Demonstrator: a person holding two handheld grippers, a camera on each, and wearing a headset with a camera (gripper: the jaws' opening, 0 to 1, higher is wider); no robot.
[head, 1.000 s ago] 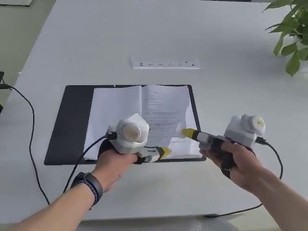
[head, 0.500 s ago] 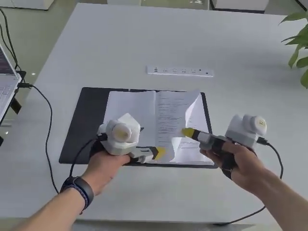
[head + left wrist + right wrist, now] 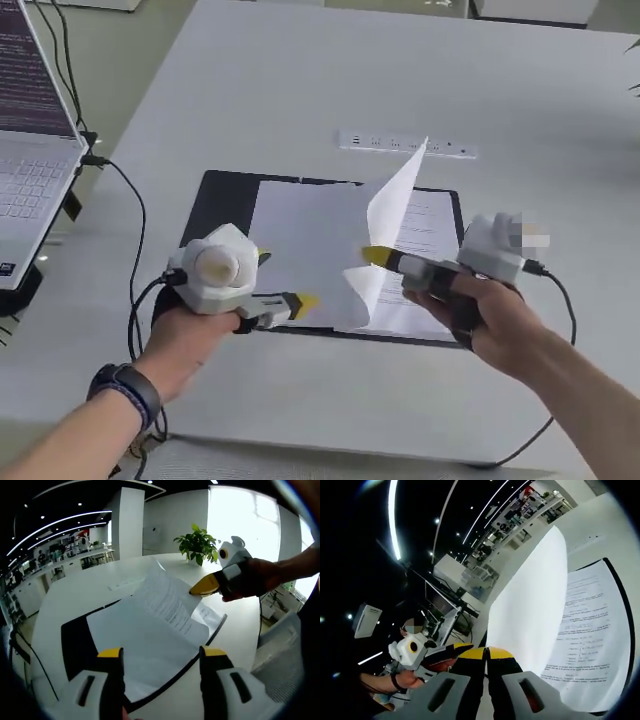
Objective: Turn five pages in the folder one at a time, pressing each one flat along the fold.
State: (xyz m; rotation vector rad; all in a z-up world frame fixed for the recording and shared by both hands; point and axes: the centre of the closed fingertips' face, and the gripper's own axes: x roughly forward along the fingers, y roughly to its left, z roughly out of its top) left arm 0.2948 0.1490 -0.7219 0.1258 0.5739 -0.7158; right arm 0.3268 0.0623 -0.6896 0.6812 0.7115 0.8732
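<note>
A black folder [image 3: 222, 200] lies open on the white table, with white pages [image 3: 300, 240] spread across it. My right gripper [image 3: 372, 257] is shut on the edge of one page [image 3: 397, 205], which stands lifted and curled above the fold. In the right gripper view the jaws meet on that page [image 3: 530, 600], and the printed sheet [image 3: 590, 630] beneath lies flat. My left gripper [image 3: 303, 301] hovers open over the folder's front edge, left of the lifted page. In the left gripper view its jaws [image 3: 160, 655] stand wide apart with nothing between them, facing the page [image 3: 170, 600] and the right gripper [image 3: 205, 585].
A laptop [image 3: 30, 150] sits at the table's left edge, with a cable [image 3: 130, 225] running toward the folder. A white power strip [image 3: 405, 145] lies beyond the folder. A potted plant [image 3: 197, 545] stands at the far end. The table's front edge is close below both hands.
The right gripper has raised the page from a low curl at the folder's right side to nearly upright over the fold. The head camera has swung left; the left gripper stays near the front edge.
</note>
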